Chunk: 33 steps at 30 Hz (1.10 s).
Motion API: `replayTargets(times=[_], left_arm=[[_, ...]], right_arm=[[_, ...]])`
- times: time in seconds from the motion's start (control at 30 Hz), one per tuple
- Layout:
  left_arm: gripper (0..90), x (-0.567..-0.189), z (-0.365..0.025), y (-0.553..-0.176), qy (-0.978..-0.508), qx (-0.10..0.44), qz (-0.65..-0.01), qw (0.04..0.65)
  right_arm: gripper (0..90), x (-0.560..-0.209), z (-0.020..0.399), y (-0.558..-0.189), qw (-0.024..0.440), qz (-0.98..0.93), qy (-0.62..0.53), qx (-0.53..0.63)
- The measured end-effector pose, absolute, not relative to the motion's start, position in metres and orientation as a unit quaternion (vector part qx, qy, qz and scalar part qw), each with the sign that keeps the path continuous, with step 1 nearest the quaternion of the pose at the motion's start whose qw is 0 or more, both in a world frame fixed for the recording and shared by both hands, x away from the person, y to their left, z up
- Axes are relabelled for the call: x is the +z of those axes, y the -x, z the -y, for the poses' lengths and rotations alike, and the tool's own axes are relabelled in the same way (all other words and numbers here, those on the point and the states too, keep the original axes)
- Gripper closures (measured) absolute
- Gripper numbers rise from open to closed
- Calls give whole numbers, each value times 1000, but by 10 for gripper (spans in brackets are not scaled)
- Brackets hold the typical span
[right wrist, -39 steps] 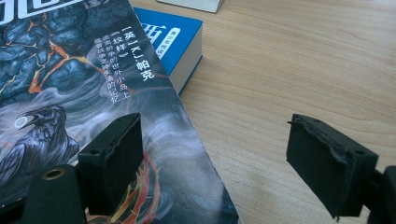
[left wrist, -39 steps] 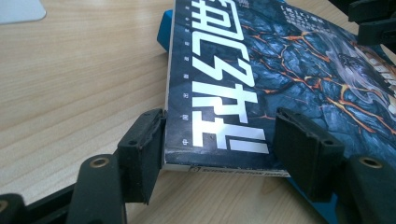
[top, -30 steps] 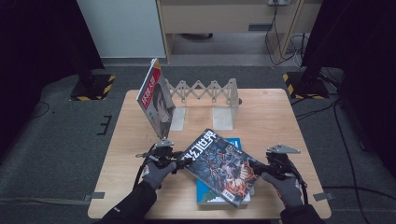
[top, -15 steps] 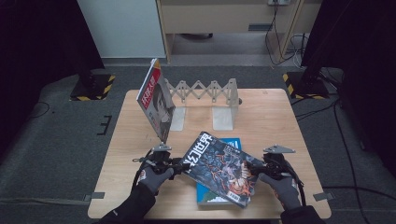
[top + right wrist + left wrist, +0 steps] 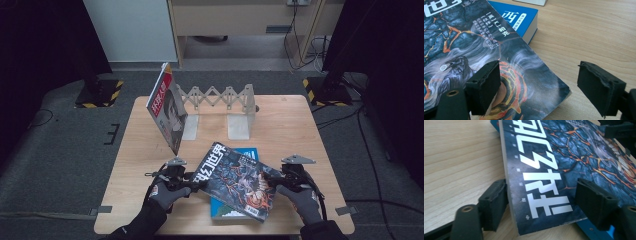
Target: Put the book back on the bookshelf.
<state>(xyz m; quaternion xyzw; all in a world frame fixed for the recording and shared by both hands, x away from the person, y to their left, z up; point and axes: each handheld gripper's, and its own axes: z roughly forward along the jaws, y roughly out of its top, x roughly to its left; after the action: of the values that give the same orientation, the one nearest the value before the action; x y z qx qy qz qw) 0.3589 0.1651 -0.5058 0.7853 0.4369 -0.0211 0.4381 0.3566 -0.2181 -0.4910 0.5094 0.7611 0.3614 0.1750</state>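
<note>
Step in hand: taking up the dark magazine (image 5: pixel 239 181) for the expanding rack (image 5: pixel 220 97). It lies slanted atop the blue book (image 5: pixel 248 154), between the two tongs. Left gripper (image 5: pixel 541 200): jaws have just been opening and stand apart, straddling the magazine's near corner, one at its spine edge, the other over the cover, neither pressing. Right gripper (image 5: pixel 549 87): jaws apart, one over the cover's corner, the other over bare table (image 5: pixel 584 32). Next move, by my reading: close both on the edges, lift, stand it beside the leaning red magazine (image 5: pixel 166 114).
</note>
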Motion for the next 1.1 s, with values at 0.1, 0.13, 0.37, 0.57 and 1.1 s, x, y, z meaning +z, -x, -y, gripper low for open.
replayTargets(times=[0.1, 0.13, 0.37, 0.57, 1.1], left_arm=[[216, -508, -164, -359, -784, -35, -435, 441], [215, -508, -165, -360, -784, -38, -435, 441], [174, -516, -159, -368, -777, -77, -430, 453], [265, -514, -162, -370, -769, -84, -444, 453], [577, -490, -173, -359, -739, -109, -443, 496]], right_arm=[[190, -491, 218, -357, 175, -761, -509, 362], [190, -491, 218, -357, 175, -762, -509, 362], [190, -491, 218, -357, 176, -763, -507, 362], [191, -491, 218, -357, 174, -763, -507, 362], [213, -492, 219, -356, 177, -762, -509, 360]])
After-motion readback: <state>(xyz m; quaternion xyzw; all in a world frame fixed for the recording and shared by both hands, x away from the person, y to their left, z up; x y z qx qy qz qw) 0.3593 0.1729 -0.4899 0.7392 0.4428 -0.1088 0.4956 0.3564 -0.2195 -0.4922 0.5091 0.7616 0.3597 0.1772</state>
